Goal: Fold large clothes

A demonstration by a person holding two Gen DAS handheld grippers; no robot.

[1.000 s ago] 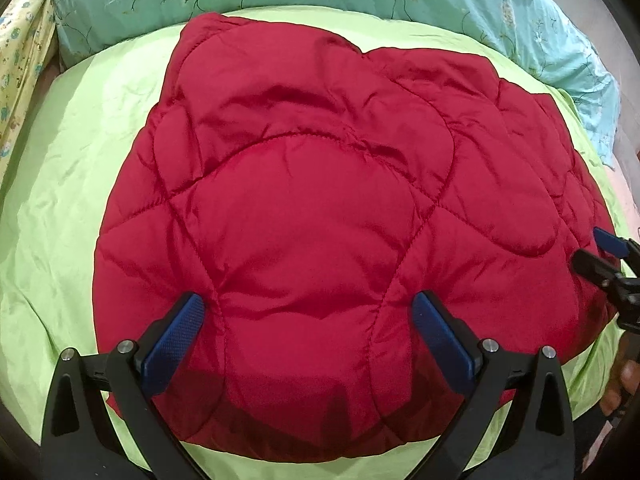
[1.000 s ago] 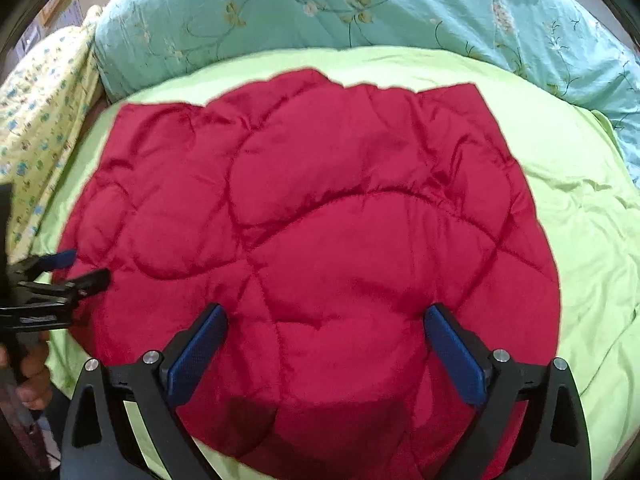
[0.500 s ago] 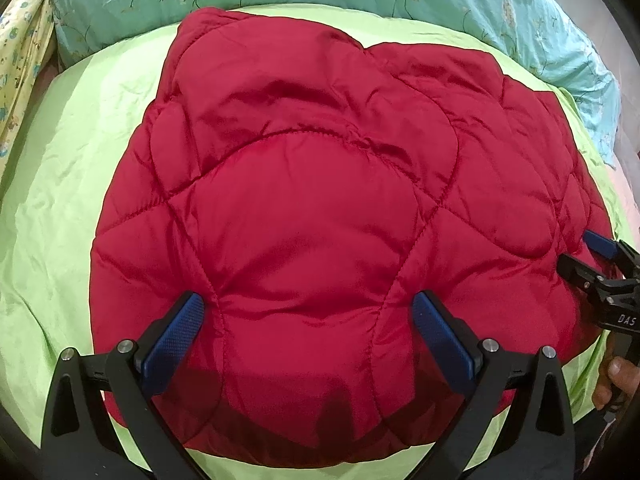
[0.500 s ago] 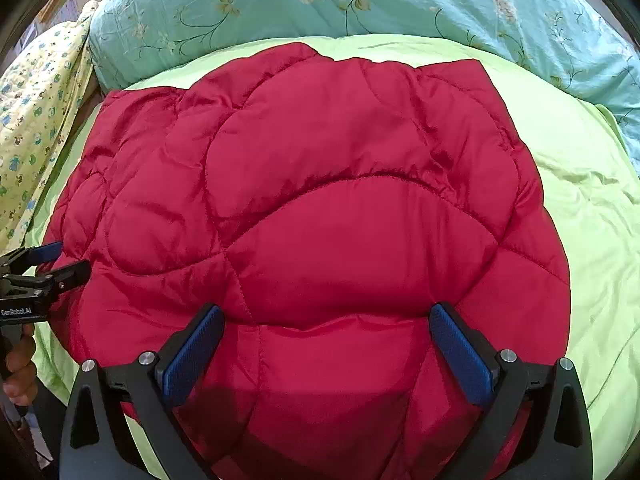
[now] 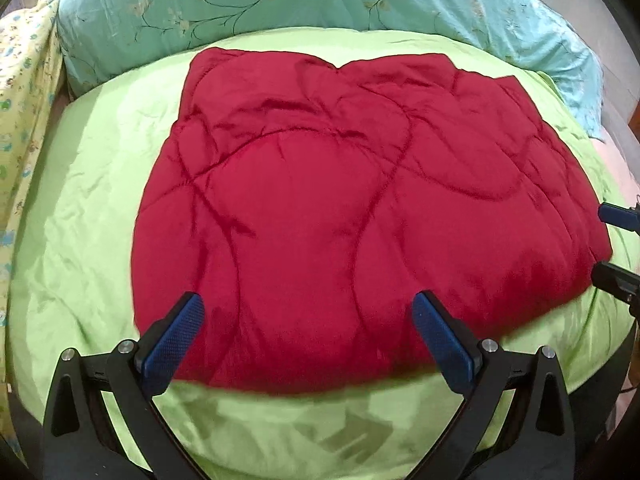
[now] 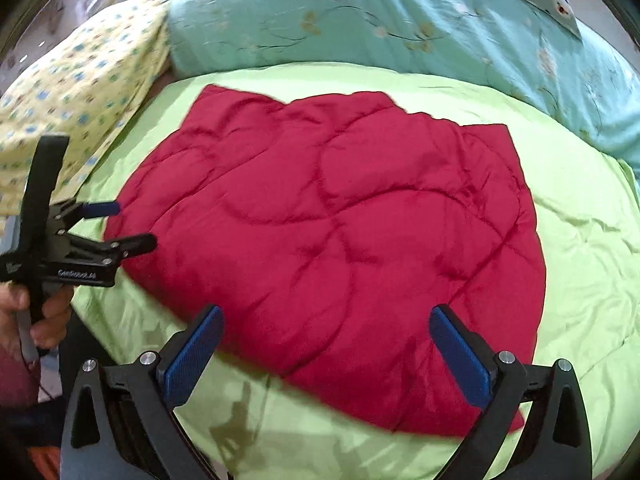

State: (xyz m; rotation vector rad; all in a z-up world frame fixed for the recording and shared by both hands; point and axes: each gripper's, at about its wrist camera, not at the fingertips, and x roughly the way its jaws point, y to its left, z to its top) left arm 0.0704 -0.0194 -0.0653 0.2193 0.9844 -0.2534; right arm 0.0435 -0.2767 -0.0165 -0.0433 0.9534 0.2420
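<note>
A: Where's the garment?

B: The red quilted jacket (image 5: pixel 360 216) lies spread flat on the lime-green bedspread (image 5: pixel 88 216), roughly in the middle of the bed. Its near hem sits just ahead of both grippers, and green cover shows all around it.

A: And the left gripper (image 5: pixel 308 332)?

B: Released. In its own wrist view the two blue-padded fingers (image 5: pixel 172 340) stand wide apart above the jacket's near edge, nothing between them. From the right wrist view you see the same gripper (image 6: pixel 132 226) at the jacket's left edge, jaws apart, held by a hand (image 6: pixel 36 316) low at the left.

A: The right gripper (image 6: pixel 326 354)?

B: Also released, fingers spread wide over the jacket's near right corner, gripping nothing. In the left wrist view its tips (image 5: pixel 616 248) appear at the right margin, one above the other, just beside the jacket's right edge; whether they touch the cloth I cannot tell.

A: What's behind?

B: A teal floral duvet (image 6: pixel 400 24) bunched along the far side of the bed, and a yellow patterned cloth (image 6: pixel 80 80) at the far left.
</note>
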